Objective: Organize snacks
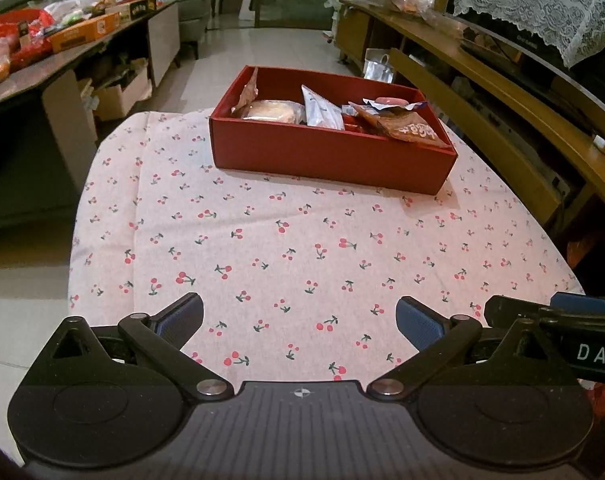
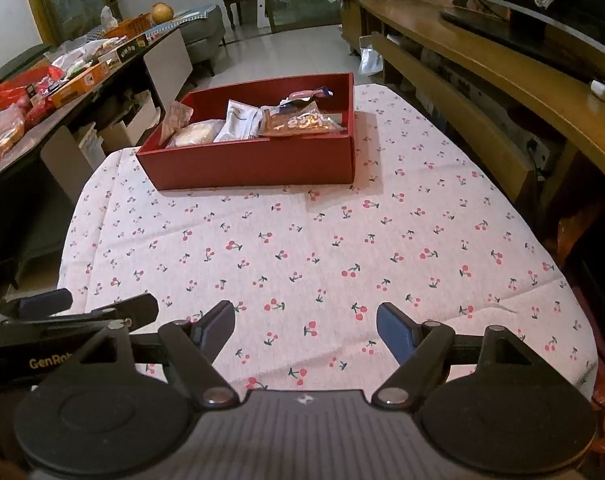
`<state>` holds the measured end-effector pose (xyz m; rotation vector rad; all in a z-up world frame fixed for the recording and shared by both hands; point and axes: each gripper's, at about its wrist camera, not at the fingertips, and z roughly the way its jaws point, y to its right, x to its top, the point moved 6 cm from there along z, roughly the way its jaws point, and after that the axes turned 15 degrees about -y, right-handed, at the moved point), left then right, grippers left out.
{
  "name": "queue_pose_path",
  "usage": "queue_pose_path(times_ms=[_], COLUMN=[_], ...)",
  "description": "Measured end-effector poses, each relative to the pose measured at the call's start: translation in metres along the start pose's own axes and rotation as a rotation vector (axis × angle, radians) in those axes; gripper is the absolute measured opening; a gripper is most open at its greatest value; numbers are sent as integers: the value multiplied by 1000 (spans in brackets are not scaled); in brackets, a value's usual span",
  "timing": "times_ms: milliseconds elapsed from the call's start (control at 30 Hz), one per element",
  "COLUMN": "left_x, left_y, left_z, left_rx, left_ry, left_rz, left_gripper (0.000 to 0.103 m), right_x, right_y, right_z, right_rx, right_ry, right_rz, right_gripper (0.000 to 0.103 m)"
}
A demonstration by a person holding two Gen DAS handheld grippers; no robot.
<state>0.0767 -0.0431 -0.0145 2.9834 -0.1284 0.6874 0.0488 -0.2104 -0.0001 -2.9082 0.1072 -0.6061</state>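
Left claw (image 1: 299, 322): I held it low over the near edge of the table, fingers spread wide apart, nothing between them.
Right claw (image 2: 305, 326): I held it just beside the left one, also spread apart and empty; its side showed at the right edge of the left wrist view.
Table (image 1: 262, 240): covered with a pale cloth printed with red cherries; the near and middle cloth lay bare.
Red box (image 1: 330, 160): sat on the far part of the table, well apart from both claws, open on top.
Snacks in box: a brown packet (image 1: 402, 124) with pale lettering lay at the right end, a white pouch (image 1: 322, 110) stood tilted near the middle, a pale round bun in clear wrap (image 1: 270, 111) lay to its left, and a brown wrapper (image 1: 246, 94) leaned on the left wall.
Side table (image 1: 54, 68): far left, loaded with more packets and boxes; contents too small to read.
Wooden cabinet (image 1: 482, 68): ran along the right side of the room.
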Motion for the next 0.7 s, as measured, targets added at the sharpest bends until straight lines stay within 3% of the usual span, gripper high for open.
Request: queue_pose_path(times_ms=[700], left_x=[-2], left_y=[-2], left_z=[-2], left_rx=[12], left_ry=[3], left_rz=[8], left_gripper=[103], right_x=[-2], right_y=[-2], right_z=[0], right_rx=[1], right_ry=[-3], right_rz=[-5], right_gripper=[103])
